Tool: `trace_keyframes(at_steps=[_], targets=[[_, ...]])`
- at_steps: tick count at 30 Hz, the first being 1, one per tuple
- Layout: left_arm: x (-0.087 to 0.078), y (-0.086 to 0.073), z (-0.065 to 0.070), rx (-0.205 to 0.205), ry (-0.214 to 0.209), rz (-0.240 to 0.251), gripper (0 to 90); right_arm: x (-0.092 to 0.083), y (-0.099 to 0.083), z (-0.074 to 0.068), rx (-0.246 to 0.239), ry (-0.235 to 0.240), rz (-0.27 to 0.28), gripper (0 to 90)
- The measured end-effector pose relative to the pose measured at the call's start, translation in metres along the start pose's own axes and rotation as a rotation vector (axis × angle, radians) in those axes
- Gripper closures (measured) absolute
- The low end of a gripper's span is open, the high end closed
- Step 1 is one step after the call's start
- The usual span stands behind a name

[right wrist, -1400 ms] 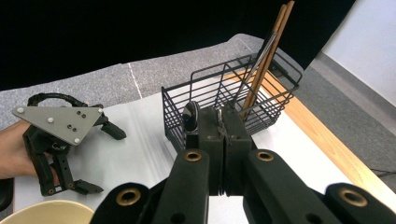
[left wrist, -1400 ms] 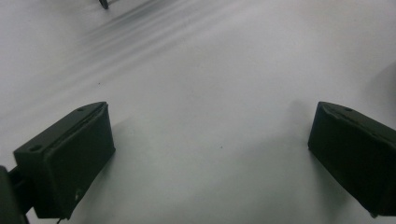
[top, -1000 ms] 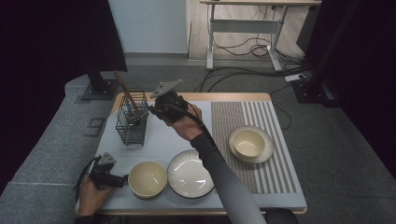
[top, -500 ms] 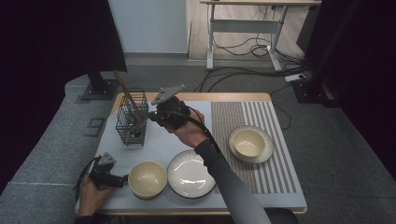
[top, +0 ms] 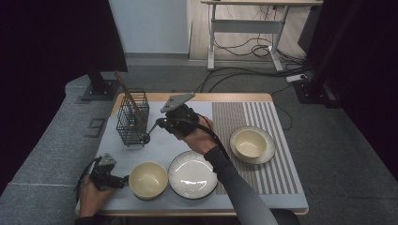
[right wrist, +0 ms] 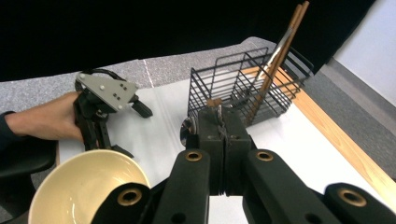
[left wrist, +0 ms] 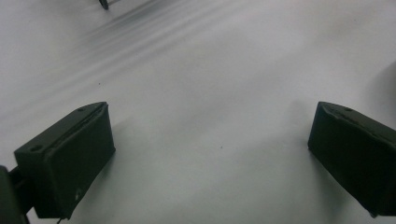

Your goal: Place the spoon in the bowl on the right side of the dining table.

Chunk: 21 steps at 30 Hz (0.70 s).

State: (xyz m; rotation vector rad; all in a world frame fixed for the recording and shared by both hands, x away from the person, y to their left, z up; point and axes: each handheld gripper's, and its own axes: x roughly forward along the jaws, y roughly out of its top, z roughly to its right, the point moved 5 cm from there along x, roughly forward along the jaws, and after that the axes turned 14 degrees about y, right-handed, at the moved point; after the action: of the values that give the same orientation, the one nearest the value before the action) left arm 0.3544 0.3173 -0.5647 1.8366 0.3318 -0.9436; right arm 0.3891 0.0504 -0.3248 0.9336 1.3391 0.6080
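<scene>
Spoon [top: 149,130] clamped by its handle in right hand-held gripper [top: 159,123], bowl end low, just beside the wire basket [top: 132,123] holding chopsticks [right wrist: 275,51]. Left hand-held gripper [top: 117,180] jaws wide, empty, over the white mat [left wrist: 210,93] near the cream bowl [top: 148,179].

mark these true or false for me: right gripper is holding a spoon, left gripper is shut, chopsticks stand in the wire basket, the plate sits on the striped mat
1. The right gripper is shut on a spoon. True.
2. The left gripper is shut. False: its jaws stand wide apart over the bare white mat.
3. Chopsticks stand in the wire basket. True.
4. The plate sits on the striped mat. False: it lies on the white mat, between two bowls.
</scene>
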Motion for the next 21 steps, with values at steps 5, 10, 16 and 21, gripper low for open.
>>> trace_keyframes(at_steps=[5, 10, 16, 21], targets=[[0.0, 0.0, 0.0, 0.0, 0.0, 0.0, 0.0, -0.008, -0.012, 0.007, 0.015, -0.026, -0.004, 89.5], [0.0, 0.0, 0.0, 0.0, 0.001, 0.0, 0.0, -0.017, -0.024, 0.014, 0.032, -0.05, -0.003, 89.5], [0.0, 0.0, 0.0, 0.001, 0.0, -0.001, 0.0, -0.028, -0.037, 0.022, 0.054, -0.076, -0.004, 89.5], [0.0, 0.0, 0.0, 0.001, 0.001, 0.0, 0.0, -0.037, -0.047, 0.027, 0.074, -0.094, -0.002, 89.5]])
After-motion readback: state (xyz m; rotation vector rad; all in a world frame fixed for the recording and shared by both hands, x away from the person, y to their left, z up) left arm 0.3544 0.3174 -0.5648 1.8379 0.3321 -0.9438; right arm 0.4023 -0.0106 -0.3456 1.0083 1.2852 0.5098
